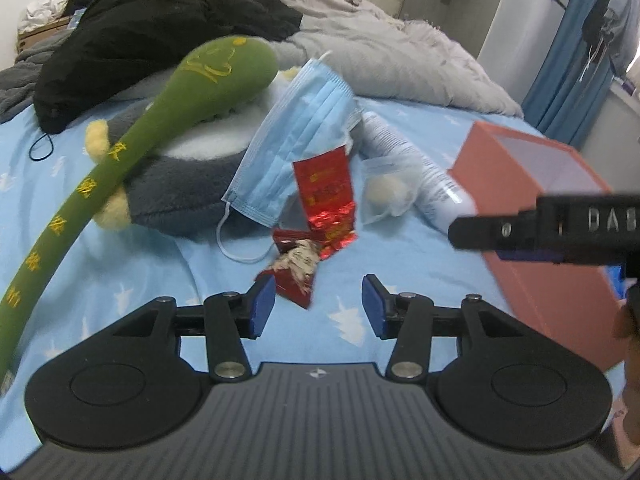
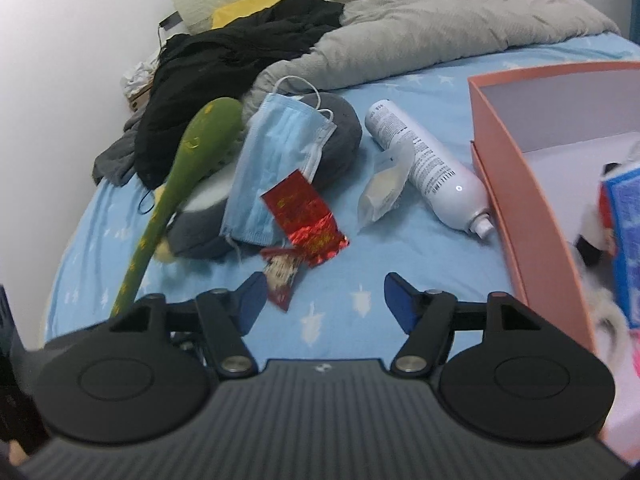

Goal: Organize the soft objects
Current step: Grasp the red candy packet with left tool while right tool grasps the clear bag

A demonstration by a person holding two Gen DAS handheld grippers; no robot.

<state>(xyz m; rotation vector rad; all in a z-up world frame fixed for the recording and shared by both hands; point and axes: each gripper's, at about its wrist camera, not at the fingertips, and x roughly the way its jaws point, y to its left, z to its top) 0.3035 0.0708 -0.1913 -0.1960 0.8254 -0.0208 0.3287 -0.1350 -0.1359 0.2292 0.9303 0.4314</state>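
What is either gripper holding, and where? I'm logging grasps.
Nothing. The left gripper and right gripper both stand open over the blue sheet, fingers empty.

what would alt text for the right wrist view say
An open, empty right gripper hovers over a light blue star-print bedsheet strewn with a blue pleated face mask, red foil packets, a white spray bottle and a long green plush stick. A salmon-pink cardboard box stands open at right.

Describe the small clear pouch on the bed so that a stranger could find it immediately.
Start at the pink open box on the blue bedsheet. Beside it lies a white spray bottle; the small clear plastic pouch leans against that bottle. It alone is transparent, with something pale yellow inside.
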